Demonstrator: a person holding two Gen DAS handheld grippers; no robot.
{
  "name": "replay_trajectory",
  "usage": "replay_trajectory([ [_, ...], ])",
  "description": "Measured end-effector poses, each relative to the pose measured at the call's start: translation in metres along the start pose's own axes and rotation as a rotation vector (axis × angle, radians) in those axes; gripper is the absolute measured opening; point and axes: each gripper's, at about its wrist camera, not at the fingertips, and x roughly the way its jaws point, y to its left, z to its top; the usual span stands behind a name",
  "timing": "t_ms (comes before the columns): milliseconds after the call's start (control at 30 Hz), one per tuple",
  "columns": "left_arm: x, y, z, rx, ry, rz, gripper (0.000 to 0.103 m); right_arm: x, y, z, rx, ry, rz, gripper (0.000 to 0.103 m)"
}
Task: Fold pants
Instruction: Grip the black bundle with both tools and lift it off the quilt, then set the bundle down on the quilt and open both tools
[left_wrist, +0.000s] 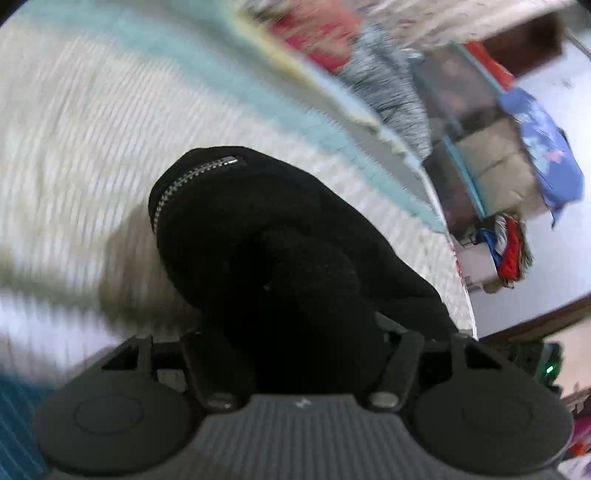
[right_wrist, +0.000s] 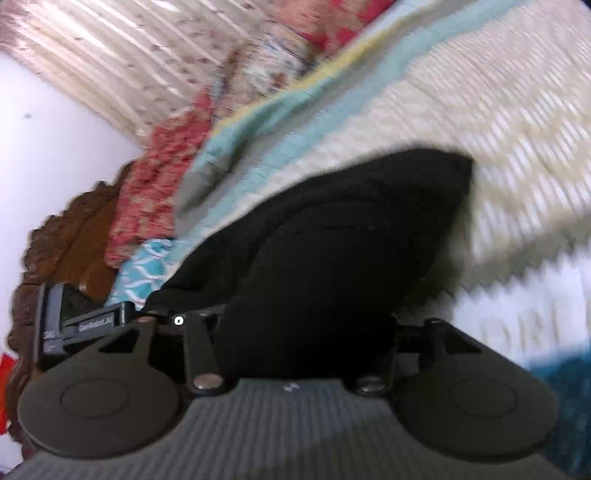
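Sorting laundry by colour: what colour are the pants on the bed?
Black pants, with a silver zipper; clearest in the left wrist view.

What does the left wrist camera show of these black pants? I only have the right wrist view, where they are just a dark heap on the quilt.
Observer: A silver zipper runs along the far edge of the black pants; your view shows no zipper.
Operator: Are they gripped on that side?
Observer: Black cloth is bunched over the left tool and hides its fingers, so I cannot tell.
Operator: Anything past the bed there?
Observer: Yes. Beyond the edge of the quilt stand what look like beige boxes, with a blue bag beside them.
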Motion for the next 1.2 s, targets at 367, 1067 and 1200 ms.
replay_trajectory([
  [367, 0.048, -0.047, 0.175, 0.309, -0.205, 0.106, 0.062, 0.071, 0.008, 0.153, -0.282, -0.225, -0.039, 0.051],
  [1067, 0.135, 0.017, 0.179, 0.105, -0.181, 0.432, 0.100, 0.134, -0.099, 0.127, -0.024, -0.141, -0.063, 0.073],
  [1200, 0.110, -0.005, 0.137, 0.143, -0.207, 0.519, 0.100, 0.108, -0.080, 0.099, -0.049, -0.163, -0.130, 0.074],
])
